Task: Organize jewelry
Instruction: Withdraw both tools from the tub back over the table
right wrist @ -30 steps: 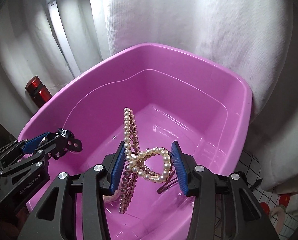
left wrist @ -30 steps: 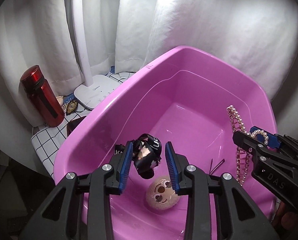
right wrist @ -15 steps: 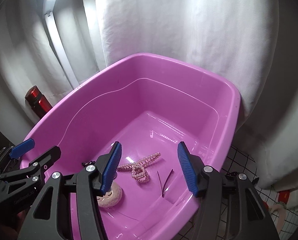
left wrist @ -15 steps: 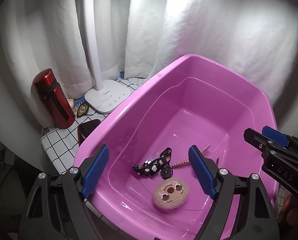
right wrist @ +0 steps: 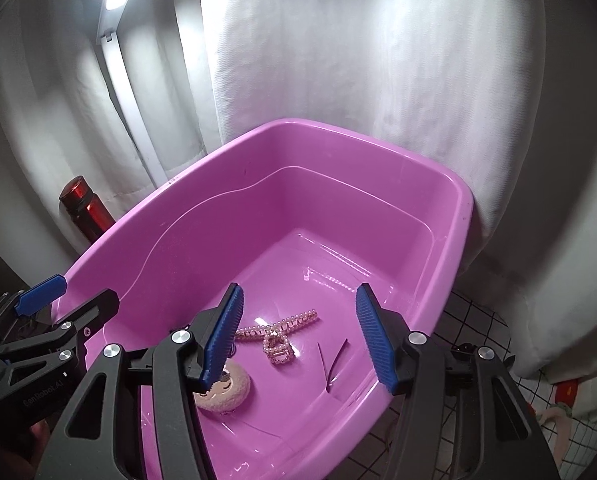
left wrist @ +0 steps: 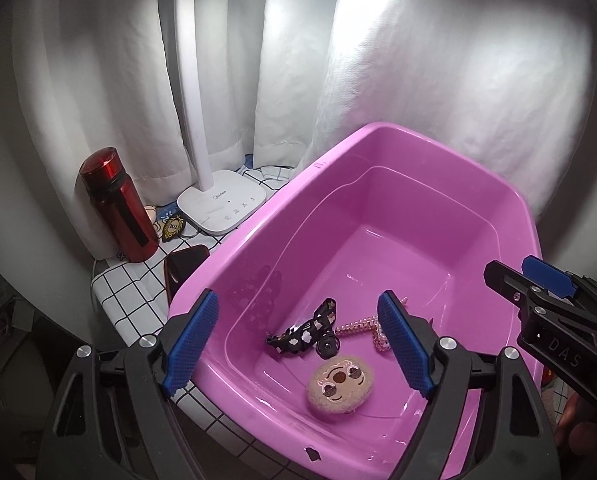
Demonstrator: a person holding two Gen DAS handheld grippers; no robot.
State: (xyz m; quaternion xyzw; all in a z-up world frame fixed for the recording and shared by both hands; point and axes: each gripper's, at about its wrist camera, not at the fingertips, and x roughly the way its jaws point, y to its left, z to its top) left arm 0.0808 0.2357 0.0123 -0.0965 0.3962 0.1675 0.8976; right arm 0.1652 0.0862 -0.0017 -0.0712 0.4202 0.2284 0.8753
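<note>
Glossy pink plastic tub (left wrist: 510,208), rounded corners. On its floor: beaded pearl hair clip (right wrist: 276,330), black floral fabric clip (left wrist: 304,332), fuzzy round beige face clip (left wrist: 340,380), thin dark hairpin (right wrist: 332,360), hard to make out. Left gripper (left wrist: 298,344) and right gripper (right wrist: 298,330): ribbed blue pads spread, holding nothing, right jaws lately widening; the beige clip partly hidden behind a finger.

**What I count on my feeds**

I see one pink tub (left wrist: 510,208) holding four pieces: one black patterned hair clip (left wrist: 304,330), one pearl clip (right wrist: 276,334), one round plush face (left wrist: 340,380), one dark hairpin (right wrist: 332,362). Beside it: one red bottle (left wrist: 116,204), one white lamp (left wrist: 222,204).
</note>
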